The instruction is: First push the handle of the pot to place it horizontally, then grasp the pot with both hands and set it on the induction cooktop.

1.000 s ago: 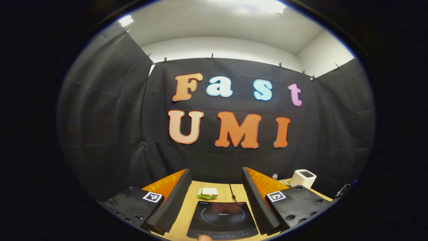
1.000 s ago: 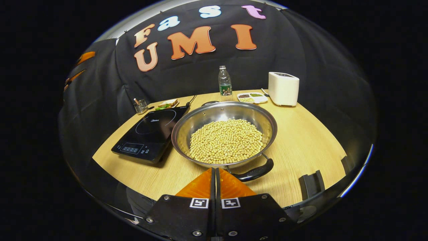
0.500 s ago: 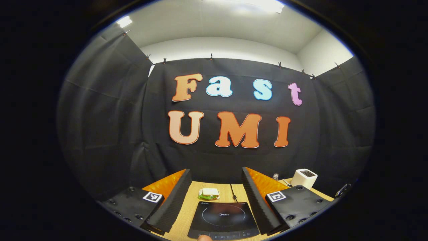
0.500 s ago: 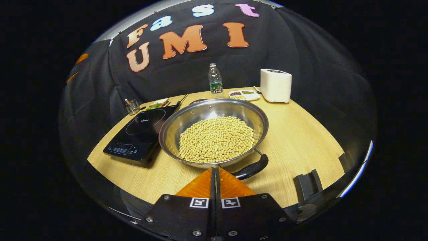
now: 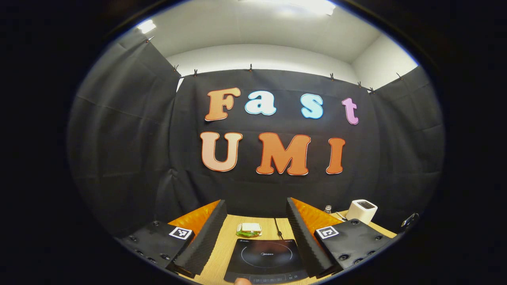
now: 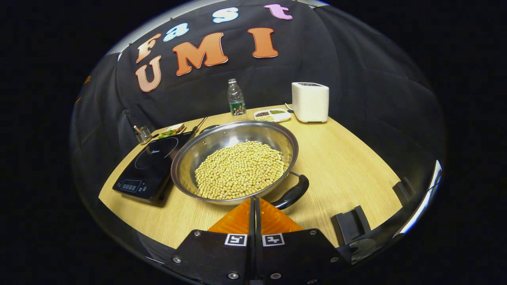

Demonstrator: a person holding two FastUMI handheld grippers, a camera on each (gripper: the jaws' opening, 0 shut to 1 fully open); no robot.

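right gripper view: the right gripper (image 6: 255, 206) has its jaws pressed together, tips close to the handle (image 6: 292, 192) of the pot (image 6: 235, 160), which sits on the counter (image 6: 344, 158) just beside the induction cooktop (image 6: 150, 166). contact cannot be confirmed. push the handle sideways with the closed tips, low and slow, so the beans (image 6: 239, 170) stay in. left gripper (image 5: 253, 233): jaws spread, above the cooktop.

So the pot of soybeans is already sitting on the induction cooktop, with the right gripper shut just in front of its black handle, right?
Not quite. In the right gripper view the pot rests on the table beside the induction cooktop, not on it. The rest holds: it is full of soybeans, and the right gripper is shut just in front of the black handle.
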